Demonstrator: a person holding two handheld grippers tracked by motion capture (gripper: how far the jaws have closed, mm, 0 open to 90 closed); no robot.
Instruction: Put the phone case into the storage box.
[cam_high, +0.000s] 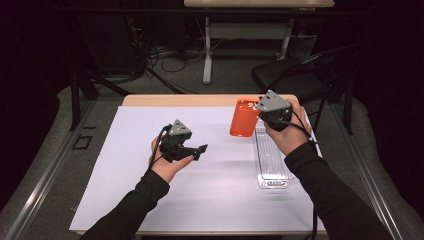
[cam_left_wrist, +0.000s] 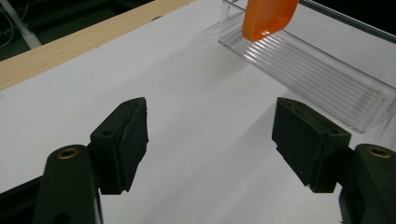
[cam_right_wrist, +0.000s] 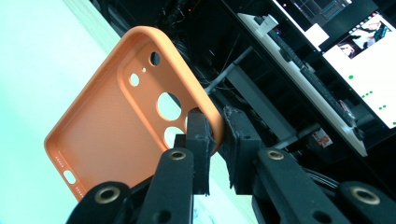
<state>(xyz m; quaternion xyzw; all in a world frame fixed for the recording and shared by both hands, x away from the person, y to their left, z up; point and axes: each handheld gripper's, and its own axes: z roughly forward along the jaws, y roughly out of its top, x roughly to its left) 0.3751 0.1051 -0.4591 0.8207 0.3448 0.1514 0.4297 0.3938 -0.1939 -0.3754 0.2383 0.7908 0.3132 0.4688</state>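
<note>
Right gripper (cam_high: 265, 117) fingers pinch the rim of a light, bendy orange phone case (cam_high: 243, 118) held above the bench's far right edge; left gripper (cam_high: 192, 151) fingers stand apart

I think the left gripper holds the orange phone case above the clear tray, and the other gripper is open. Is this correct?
Not quite: the right gripper holds the orange phone case, as the right gripper view shows. The case hangs above the clear tray, and the left gripper is open.

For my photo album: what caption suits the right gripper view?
Right gripper pinching the rim of an orange phone case.
</note>
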